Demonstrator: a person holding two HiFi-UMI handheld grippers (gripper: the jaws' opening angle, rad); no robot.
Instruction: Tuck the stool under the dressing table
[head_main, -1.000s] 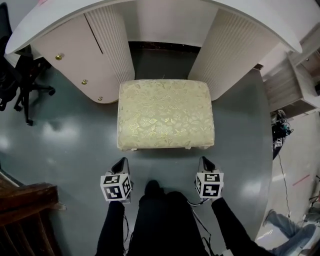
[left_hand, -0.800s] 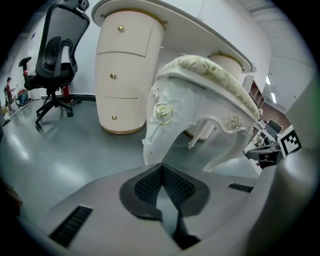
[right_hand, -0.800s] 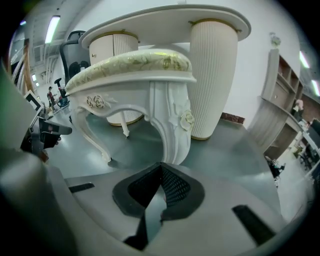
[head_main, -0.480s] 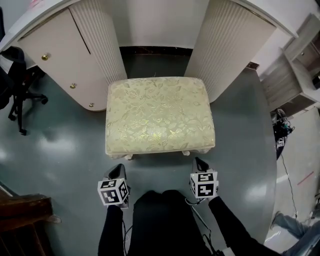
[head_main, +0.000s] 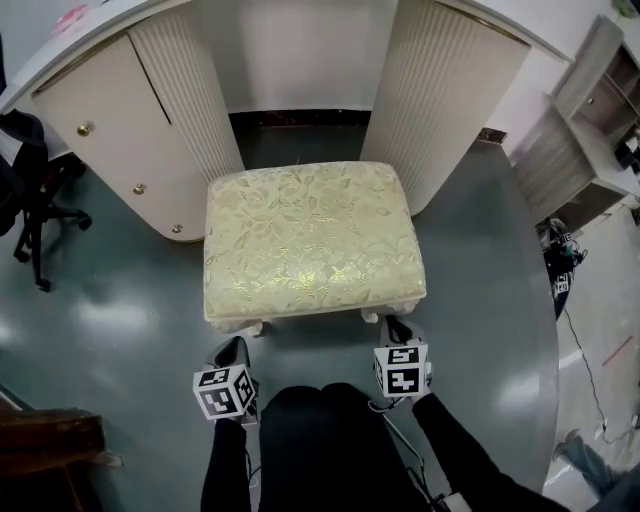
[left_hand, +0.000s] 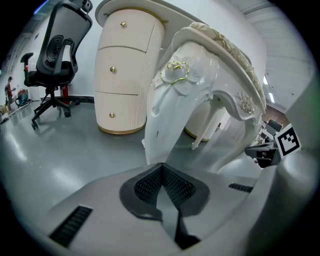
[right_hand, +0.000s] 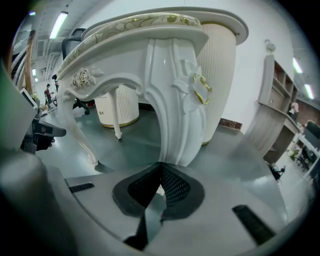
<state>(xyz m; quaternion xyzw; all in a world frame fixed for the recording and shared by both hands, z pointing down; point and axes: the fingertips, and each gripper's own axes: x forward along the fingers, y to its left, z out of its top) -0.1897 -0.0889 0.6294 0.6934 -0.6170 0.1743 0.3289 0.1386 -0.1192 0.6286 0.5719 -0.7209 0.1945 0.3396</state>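
Observation:
The stool (head_main: 312, 240), with a cream and gold floral cushion and white carved legs, stands on the grey floor with its far end between the two ribbed pedestals (head_main: 440, 90) of the white dressing table (head_main: 110, 150). My left gripper (head_main: 236, 345) is shut, its tip right at the stool's near-left leg (left_hand: 167, 120). My right gripper (head_main: 396, 325) is shut too, its tip against the near-right leg (right_hand: 180, 115). In the left gripper view the shut jaws (left_hand: 161, 167) meet just below the leg; the right gripper (right_hand: 161, 166) looks the same.
A black office chair (head_main: 30, 190) stands at the left beside the drawer pedestal. A grey wooden shelf unit (head_main: 590, 140) is at the right, with cables (head_main: 560, 260) on the floor near it. Dark wooden furniture (head_main: 40, 440) sits at the lower left.
Both grippers have closed the gap to the stool's front legs. The stool now sits somewhat further in between the pedestals than a second ago.

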